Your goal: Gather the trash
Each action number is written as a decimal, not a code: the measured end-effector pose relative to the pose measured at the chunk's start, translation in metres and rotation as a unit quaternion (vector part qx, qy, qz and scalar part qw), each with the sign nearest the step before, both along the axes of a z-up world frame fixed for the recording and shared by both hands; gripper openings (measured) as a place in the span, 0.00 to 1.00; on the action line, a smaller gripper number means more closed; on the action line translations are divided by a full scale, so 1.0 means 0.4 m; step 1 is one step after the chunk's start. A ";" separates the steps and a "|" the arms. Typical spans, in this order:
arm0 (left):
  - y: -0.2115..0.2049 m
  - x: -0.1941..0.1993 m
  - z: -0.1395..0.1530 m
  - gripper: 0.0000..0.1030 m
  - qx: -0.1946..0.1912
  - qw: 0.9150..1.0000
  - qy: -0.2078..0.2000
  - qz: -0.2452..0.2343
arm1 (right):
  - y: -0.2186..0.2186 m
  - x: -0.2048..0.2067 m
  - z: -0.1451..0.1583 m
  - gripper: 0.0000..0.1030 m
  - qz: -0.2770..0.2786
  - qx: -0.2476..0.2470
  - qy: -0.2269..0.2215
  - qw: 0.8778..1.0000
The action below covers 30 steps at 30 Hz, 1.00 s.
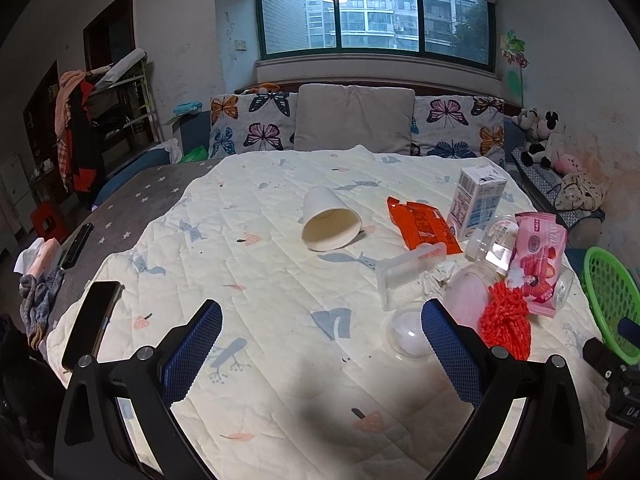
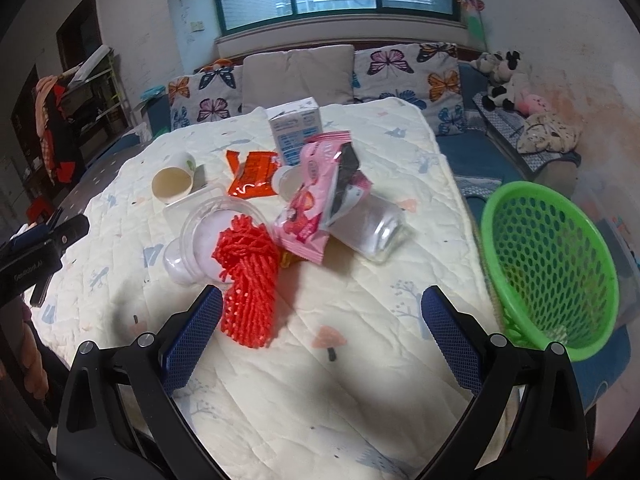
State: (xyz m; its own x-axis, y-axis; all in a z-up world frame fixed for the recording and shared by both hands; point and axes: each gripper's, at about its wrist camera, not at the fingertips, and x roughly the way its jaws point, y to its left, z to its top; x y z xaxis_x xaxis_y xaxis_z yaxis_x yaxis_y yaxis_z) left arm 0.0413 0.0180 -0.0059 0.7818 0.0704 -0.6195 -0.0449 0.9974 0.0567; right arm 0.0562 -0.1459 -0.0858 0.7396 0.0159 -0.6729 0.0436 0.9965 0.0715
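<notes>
Tools [image 1: 322, 312] wide above scattered trash [image 2: 304, 216]

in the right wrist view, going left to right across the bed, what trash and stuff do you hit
paper cup → clear plastic cup → red shaggy cloth → pink snack packet → green basket. The orange wrapper and milk carton overlap the pile behind, so they are left out.

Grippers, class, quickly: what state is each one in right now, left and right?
Left gripper: open, holding nothing, above the quilt.
Right gripper: open, holding nothing, near the red net.
</notes>
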 end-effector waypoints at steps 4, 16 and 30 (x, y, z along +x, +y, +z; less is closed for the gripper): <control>0.015 0.019 0.000 0.94 0.001 1.000 0.004 0.001 | 0.024 0.025 -0.016 0.93 0.020 0.009 0.007 1.000; 0.045 0.069 -0.017 0.94 -0.011 1.000 0.019 -0.011 | 0.105 0.135 -0.081 0.80 0.070 0.014 0.033 0.997; 0.020 0.101 -0.054 0.93 -0.025 0.998 0.030 -0.058 | 0.100 0.203 -0.138 0.39 0.072 0.033 0.063 0.995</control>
